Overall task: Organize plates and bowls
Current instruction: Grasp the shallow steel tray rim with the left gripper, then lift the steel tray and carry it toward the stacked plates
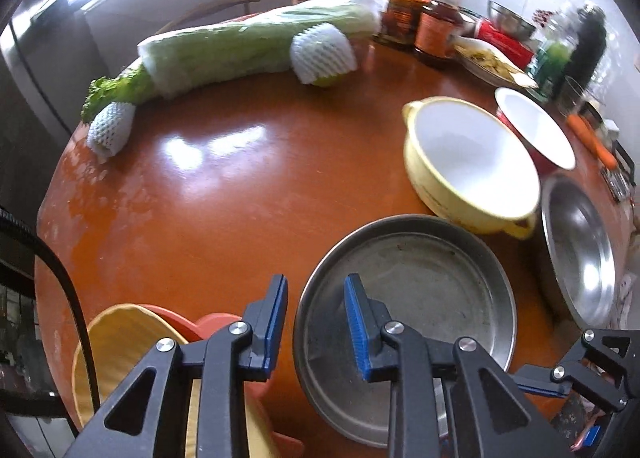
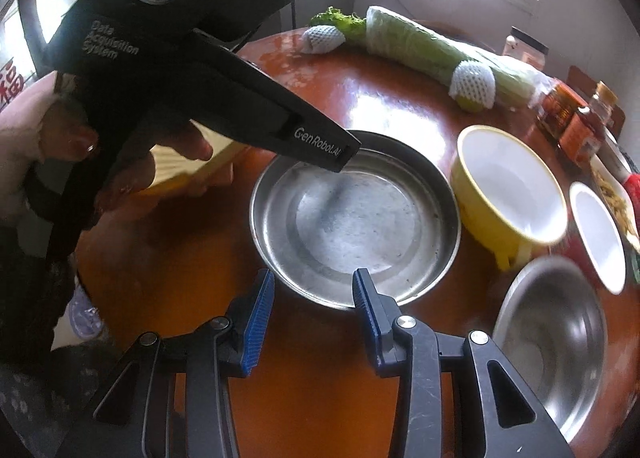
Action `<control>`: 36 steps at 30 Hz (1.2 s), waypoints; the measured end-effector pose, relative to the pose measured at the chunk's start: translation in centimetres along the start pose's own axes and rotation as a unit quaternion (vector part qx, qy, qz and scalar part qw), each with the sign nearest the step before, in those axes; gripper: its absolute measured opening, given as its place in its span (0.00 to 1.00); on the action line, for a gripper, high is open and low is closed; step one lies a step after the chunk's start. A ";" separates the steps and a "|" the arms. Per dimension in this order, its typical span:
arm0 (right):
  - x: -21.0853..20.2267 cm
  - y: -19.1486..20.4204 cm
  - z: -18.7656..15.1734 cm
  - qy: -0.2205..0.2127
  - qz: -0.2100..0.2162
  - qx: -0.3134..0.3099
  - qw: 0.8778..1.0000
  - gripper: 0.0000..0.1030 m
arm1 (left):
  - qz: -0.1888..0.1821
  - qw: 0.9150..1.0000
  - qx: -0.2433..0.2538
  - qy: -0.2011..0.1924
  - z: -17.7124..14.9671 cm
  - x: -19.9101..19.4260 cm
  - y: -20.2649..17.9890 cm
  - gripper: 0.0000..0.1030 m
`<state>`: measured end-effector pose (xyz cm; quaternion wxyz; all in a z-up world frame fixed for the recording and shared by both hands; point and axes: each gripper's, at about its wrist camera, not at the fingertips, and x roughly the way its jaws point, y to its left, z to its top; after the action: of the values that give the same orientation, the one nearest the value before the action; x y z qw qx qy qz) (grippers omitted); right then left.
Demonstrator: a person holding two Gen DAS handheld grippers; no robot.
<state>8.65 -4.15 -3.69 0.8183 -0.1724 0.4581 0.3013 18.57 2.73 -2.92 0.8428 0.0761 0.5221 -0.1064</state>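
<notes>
A shallow steel plate (image 1: 420,290) (image 2: 352,218) lies on the round orange-brown table. My left gripper (image 1: 316,298) straddles its left rim, one blue pad outside and one inside, shut on that rim; in the right wrist view its black body (image 2: 208,70) reaches the plate's far edge, held by a hand. My right gripper (image 2: 314,290) stands open at the plate's near rim, pads not pressing. Right of the plate are a yellow bowl with a white inside (image 1: 468,162) (image 2: 512,182), a red bowl with a white inside (image 1: 536,126) (image 2: 596,234) and a steel bowl (image 1: 576,246) (image 2: 548,346).
A yellow ribbed dish on orange plates (image 1: 128,358) sits at the table's near-left edge. A long wrapped cabbage (image 1: 240,46) and two foam-netted fruits (image 1: 324,50) lie along the far side. Jars, bottles and a food plate (image 1: 436,26) crowd the far right, with a carrot (image 1: 592,138).
</notes>
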 end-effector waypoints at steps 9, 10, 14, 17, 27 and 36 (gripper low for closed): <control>-2.3 0.5 -2.6 -0.008 -0.008 0.004 1.000 0.41 | 0.004 1.000 0.027 0.009 -1.7 0.5 -2.9 0.29; -2.5 0.4 -2.6 -0.012 -0.008 0.007 1.000 0.41 | 0.007 1.000 0.029 0.006 -1.9 0.4 -3.1 0.29; -4.1 -0.2 -3.5 -0.031 -0.012 0.033 0.999 0.43 | 0.006 1.000 0.026 0.003 -2.3 0.3 -3.2 0.29; -4.7 -1.5 -4.5 -0.037 -0.022 0.083 0.996 0.47 | 0.007 1.000 0.027 0.002 -2.7 0.1 -3.2 0.29; -3.8 -3.6 -5.2 -0.040 0.000 0.196 0.980 0.55 | 0.003 1.000 0.025 -0.001 -3.3 -0.3 -3.3 0.29; -2.3 -4.2 -3.9 -0.063 -0.039 0.225 0.972 0.55 | 0.012 1.000 0.023 -0.007 -3.3 -0.3 -3.1 0.29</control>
<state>7.88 -10.29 -3.74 0.8744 0.0179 0.4545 0.1690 14.80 0.54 -4.16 0.8454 0.1015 0.5129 -0.1088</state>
